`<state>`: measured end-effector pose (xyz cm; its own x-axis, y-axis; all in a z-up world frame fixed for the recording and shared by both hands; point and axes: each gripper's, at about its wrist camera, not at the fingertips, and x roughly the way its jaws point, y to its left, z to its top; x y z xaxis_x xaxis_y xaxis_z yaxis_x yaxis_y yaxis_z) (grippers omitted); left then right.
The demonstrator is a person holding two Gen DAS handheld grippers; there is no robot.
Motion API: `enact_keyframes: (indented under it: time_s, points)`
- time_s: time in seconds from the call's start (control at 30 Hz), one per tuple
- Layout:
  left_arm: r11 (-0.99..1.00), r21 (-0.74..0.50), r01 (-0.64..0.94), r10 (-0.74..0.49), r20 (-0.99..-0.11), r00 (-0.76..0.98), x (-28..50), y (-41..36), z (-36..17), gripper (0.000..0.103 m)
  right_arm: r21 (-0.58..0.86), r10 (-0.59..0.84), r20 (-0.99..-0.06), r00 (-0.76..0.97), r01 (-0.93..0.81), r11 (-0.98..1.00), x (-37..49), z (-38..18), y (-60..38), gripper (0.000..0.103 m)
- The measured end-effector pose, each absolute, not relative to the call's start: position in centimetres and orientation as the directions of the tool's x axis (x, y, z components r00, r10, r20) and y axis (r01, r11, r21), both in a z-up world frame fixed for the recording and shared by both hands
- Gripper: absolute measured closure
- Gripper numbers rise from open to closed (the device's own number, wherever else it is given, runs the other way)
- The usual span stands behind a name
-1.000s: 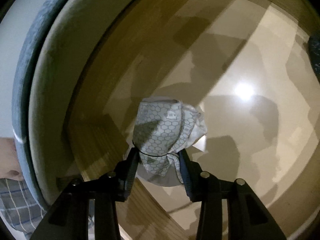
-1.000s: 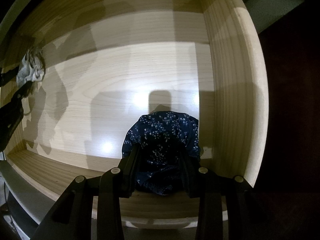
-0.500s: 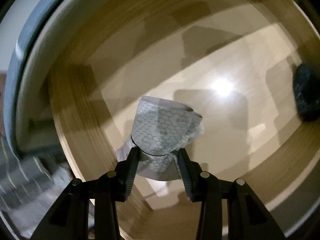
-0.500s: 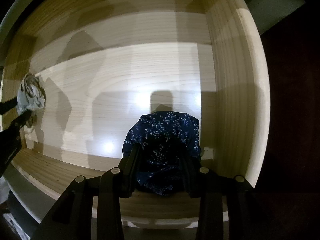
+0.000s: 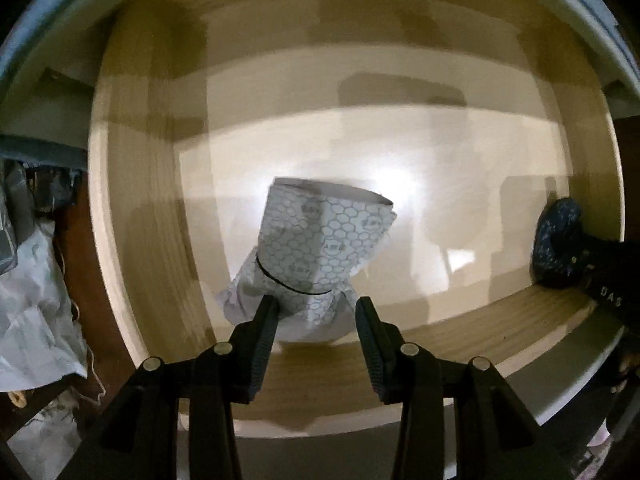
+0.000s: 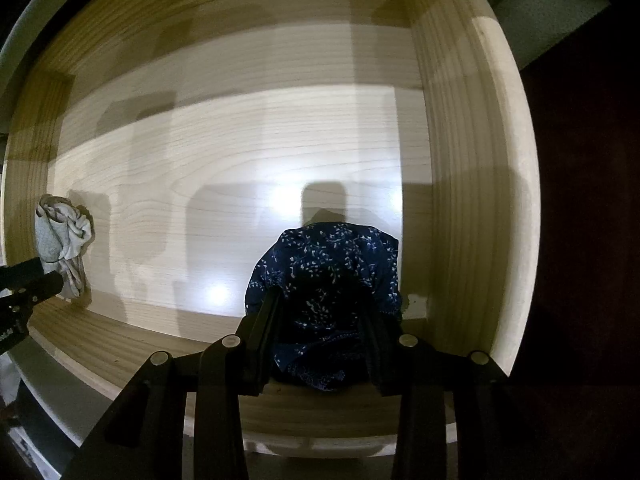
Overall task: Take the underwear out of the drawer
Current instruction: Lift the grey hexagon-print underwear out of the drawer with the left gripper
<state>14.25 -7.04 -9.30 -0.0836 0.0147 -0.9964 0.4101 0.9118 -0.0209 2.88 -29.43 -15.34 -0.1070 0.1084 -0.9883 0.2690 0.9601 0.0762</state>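
Note:
My left gripper [image 5: 316, 312] is shut on white underwear with a grey honeycomb print [image 5: 320, 240], rolled and bound by a thin black band, held above the near edge of the wooden drawer [image 5: 132, 200]. My right gripper [image 6: 320, 312] is shut on dark blue floral underwear [image 6: 328, 264] at the drawer's [image 6: 472, 160] front right corner. The white underwear [image 6: 64, 232] and the left gripper show at the left of the right wrist view. The blue underwear [image 5: 556, 240] shows at the right of the left wrist view.
The drawer floor [image 6: 240, 168] is pale glossy wood with light glare. Crumpled white and grey cloth [image 5: 32, 280] lies outside the drawer's left wall. A grey-green surface [image 6: 540, 12] shows beyond the right wall.
My left gripper has swung with the white underwear from the drawer's left side toward its front edge, now facing the drawer squarely. The right gripper has stayed almost still.

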Motion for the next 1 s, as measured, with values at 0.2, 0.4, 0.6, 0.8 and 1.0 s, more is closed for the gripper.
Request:
enact_keyframes:
  time_s: [0.2, 0.4, 0.6, 0.8, 1.0]
  points:
    - [0.900, -0.019, 0.434, -0.016, -1.000, -0.010, 13.0, -5.6, -9.1, 0.049, 0.076, 0.108, -0.988, -0.109, 0.267, 0.961, 2.9, -15.5, -29.5, 0.068]
    - [0.879, -0.025, 0.476, -0.035, -0.999, 0.013, 12.8, -6.6, -8.6, 0.043, 0.073, 0.106, -0.988, -0.114, 0.265, 0.961, 2.9, -15.6, -29.3, 0.068]
    - [0.875, 0.009, 0.484, 0.013, -1.000, -0.003, 12.8, -5.9, -11.2, 0.042, 0.073, 0.106, -0.987, -0.119, 0.256, 0.964, 3.1, -15.5, -29.4, 0.067]
    - [0.878, 0.004, 0.478, 0.025, -0.999, -0.038, 13.2, -6.3, -12.3, 0.040, 0.065, 0.101, -0.985, -0.139, 0.247, 0.967, 3.6, -15.4, -29.3, 0.067]
    - [0.890, 0.016, 0.455, 0.055, -0.996, -0.074, 13.4, -7.0, -13.5, 0.038, 0.058, 0.096, -0.983, -0.154, 0.236, 0.970, 4.1, -15.4, -28.6, 0.066]
